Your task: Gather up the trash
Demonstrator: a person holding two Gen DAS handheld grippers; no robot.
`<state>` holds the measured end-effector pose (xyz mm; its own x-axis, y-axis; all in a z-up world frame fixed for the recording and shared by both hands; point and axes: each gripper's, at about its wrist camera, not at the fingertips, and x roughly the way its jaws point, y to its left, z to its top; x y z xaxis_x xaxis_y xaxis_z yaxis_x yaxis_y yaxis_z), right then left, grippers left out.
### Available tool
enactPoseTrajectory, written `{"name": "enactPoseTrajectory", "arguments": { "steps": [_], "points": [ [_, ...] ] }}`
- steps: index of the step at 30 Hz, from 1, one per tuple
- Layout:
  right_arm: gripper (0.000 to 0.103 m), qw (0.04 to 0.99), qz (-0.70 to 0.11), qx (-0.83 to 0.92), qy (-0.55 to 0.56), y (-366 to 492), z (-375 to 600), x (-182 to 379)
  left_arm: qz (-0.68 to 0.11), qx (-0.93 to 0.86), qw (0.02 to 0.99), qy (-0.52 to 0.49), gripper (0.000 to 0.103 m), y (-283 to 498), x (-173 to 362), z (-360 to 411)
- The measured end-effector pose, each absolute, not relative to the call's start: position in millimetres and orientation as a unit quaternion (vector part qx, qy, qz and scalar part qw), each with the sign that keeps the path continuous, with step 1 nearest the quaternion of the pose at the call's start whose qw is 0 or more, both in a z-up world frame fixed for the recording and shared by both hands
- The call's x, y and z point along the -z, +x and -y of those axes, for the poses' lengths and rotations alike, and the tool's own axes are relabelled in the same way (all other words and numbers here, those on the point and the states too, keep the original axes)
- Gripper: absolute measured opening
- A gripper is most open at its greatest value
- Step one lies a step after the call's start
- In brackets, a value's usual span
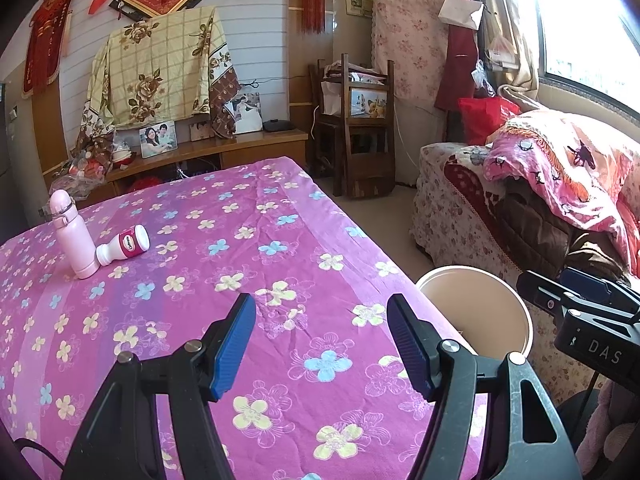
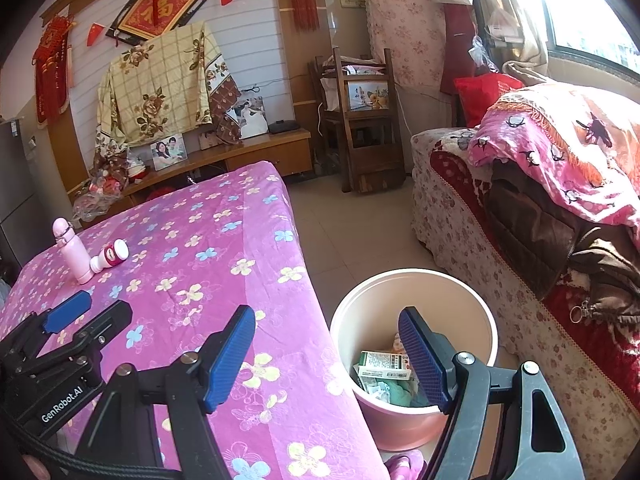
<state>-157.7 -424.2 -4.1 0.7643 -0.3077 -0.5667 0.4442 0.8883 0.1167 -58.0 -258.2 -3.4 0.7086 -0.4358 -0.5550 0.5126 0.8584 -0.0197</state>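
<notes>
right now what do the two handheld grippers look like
Both the left gripper and right gripper have black angular frames with silver pivot bolts and blue ribbed pads on the fingers. White lettering marks them: "GenRobot.AI" on the left body, "DAS" on the right.

Pink bin [image 2: 416, 292] on floor, holding cartons [image 2: 384, 364], perhaps wrappers.

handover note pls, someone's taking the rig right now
Left gripper: open, empty, over the tablecloth.
Right gripper: open, empty, by the table edge above the bin.
Bin sits on the floor beside the table and already holds a small box and scraps.
On the table: a small bottle lying on its side, touching an upright pink flask.
Left: probably the small bottle into the bin.
</notes>
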Motion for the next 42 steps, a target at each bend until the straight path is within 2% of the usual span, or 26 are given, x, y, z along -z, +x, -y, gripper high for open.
{"name": "enactPoseTrajectory", "arguments": {
  "steps": [42],
  "points": [
    [0.078,0.926,-0.285,0.208,0.131,-161.2,426.3,12.7,-0.282,0.263,0.919,0.085,0.069,-58.4,10.4,259.4]
  ]
}}
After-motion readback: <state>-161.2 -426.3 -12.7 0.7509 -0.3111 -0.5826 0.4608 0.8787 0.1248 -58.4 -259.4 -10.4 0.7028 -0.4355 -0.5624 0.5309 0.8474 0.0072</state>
